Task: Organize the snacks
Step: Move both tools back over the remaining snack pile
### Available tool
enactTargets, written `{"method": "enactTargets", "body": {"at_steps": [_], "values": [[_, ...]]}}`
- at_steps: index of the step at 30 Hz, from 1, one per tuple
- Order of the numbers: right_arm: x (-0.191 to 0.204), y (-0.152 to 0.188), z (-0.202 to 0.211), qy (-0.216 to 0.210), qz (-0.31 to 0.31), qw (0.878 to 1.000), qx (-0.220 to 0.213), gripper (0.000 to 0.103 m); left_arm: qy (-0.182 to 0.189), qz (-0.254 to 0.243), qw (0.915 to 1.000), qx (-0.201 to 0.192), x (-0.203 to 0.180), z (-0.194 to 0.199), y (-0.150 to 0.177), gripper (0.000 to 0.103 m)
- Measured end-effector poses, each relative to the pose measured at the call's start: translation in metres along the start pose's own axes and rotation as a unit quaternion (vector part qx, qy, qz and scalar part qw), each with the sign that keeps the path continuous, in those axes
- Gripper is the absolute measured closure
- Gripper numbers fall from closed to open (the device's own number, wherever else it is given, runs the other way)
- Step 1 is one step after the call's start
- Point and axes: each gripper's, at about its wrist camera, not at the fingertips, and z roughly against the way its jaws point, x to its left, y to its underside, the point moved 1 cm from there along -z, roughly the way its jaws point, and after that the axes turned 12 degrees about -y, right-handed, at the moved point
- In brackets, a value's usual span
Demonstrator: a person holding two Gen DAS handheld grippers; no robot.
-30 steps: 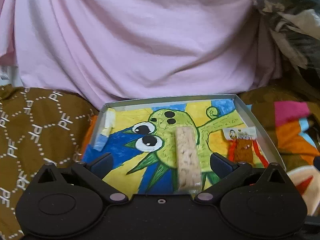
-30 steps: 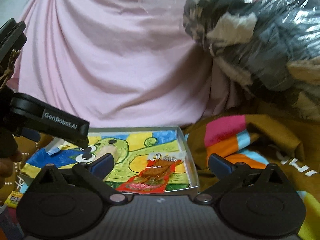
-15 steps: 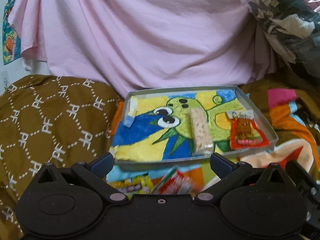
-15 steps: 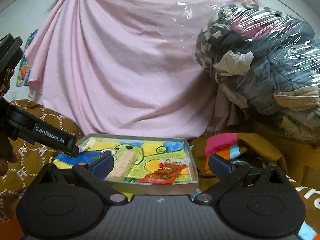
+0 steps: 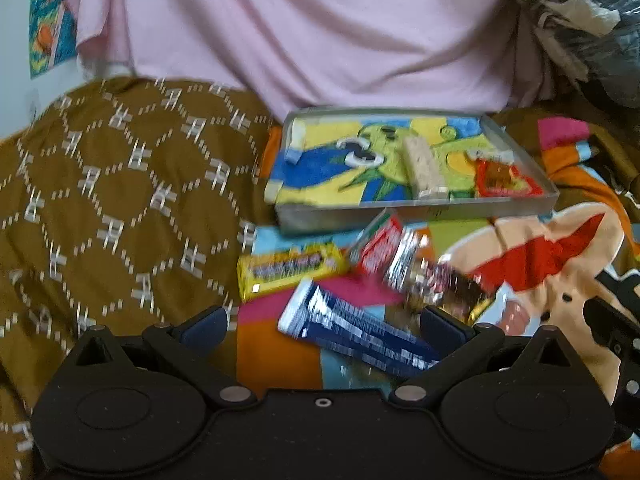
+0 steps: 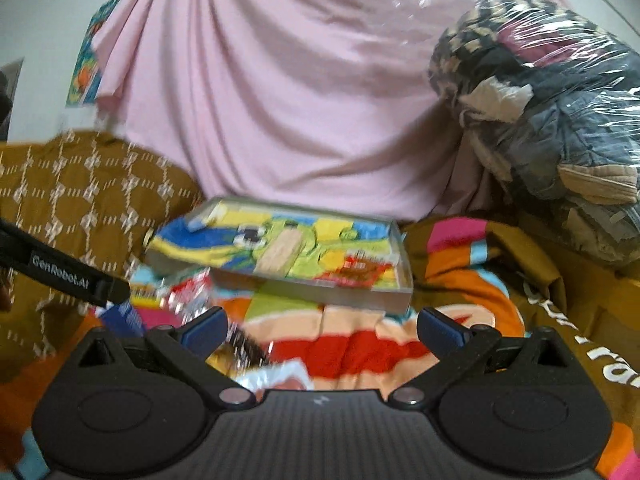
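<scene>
I hold my left gripper with its fingers spread wide and nothing between them, hovering over the loose snacks on the near side of the tray. My right gripper is just as wide and just as empty, above the colourful blanket, also on the near side of the tray.

The tray is a shallow grey box with a bright cartoon drawing lining its floor. Inside it a pale rice bar lies lengthwise near the middle, and a red packet lies in the right corner nearest me, apart from the bar.

The remaining snacks sit outside the tray, on the blanket just in front of its near wall. A yellow box lies to the left of the pile. Right of it a red and white packet leans close to the tray wall, touching a shiny foil wrapper that is too blurred to read. A dark blue packet lies closest to me, between my left fingers.

Left of the tray spreads a brown patterned quilt. Behind the tray hangs a pink sheet, and behind it to the right sits a plastic-wrapped bundle of clothes.
</scene>
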Motion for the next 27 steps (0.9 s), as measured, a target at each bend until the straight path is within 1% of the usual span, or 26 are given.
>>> {"method": "enactTargets", "body": {"at_steps": [8,12,15,27], "values": [[0.017,0.016,-0.013,-0.018,0.035,0.997,0.072,0.000,-0.003,0.021,0.9987,0.045,0.007,-0.001,0.029,0.001],[0.018,0.021,-0.020,-0.032,0.025,0.994,0.102,0.000,-0.005,0.031,0.9971,0.069,0.010,-0.005,0.040,0.001],[0.017,0.025,-0.025,-0.032,0.020,0.992,0.120,0.000,-0.008,0.035,0.9959,0.083,0.011,-0.009,0.044,0.001],[0.010,0.032,-0.042,-0.041,-0.009,0.984,0.174,0.000,-0.012,0.046,0.9929,0.109,0.005,-0.024,0.046,0.001]]}}
